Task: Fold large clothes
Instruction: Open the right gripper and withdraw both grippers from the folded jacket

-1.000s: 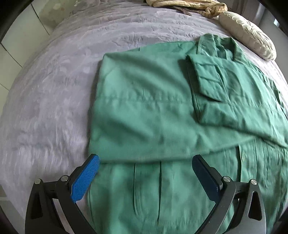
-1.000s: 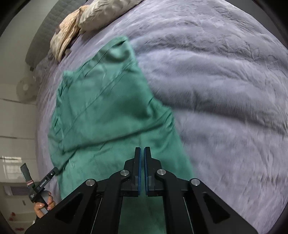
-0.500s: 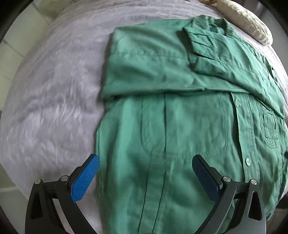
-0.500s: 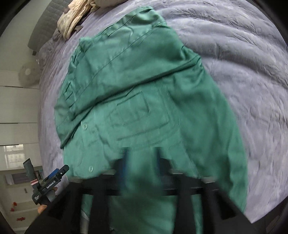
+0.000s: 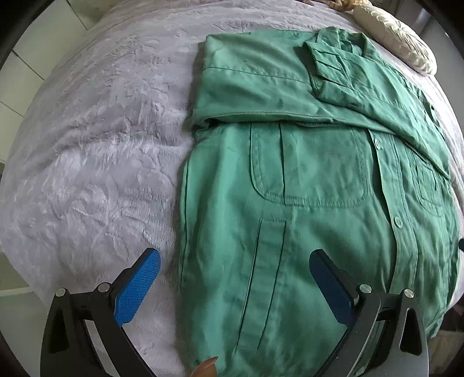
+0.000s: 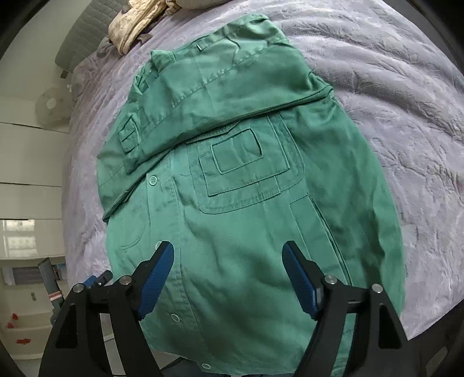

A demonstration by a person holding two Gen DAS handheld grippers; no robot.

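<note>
Two grippers: both hang above the near end of one garment, each with its fingers spread wide and holding nothing.
Left gripper (image 5: 235, 278): hovers over the shirt's left edge; its left blue pad sits above the blanket, its right pad above green cloth, with the garment's side hem running between them.
Right gripper (image 6: 229, 275): hovers over the lower front of the shirt, both blue pads above the fabric, the button placket passing just inside the left pad.
Green shirt (image 5: 304, 185): lies flat and front-up on the bed, collar at the far end, hem at the near end reaching the mattress edge.
Sleeves: folded across the chest in a broad band over the upper part of the shirt (image 6: 220, 95); a cuff with a tab lies on top near the collar.
Pockets: a rounded patch pocket (image 5: 307, 165) shows below the folded band; in the right wrist view a chest pocket (image 6: 243, 168) with a smaller square stitched on it.
Buttons: several down the placket, one (image 6: 152, 180) just below the folded sleeve.
Blanket (image 5: 95, 150): lilac, plush, embossed, covering the bed under the shirt.
Pillow (image 5: 397, 43): cream, textured, beyond the collar at the far right.
Bundled beige cloth (image 6: 136, 20): at the head of the bed, apart from the shirt.
Fan (image 6: 50, 104): white, against the wall left of the bed.
</note>
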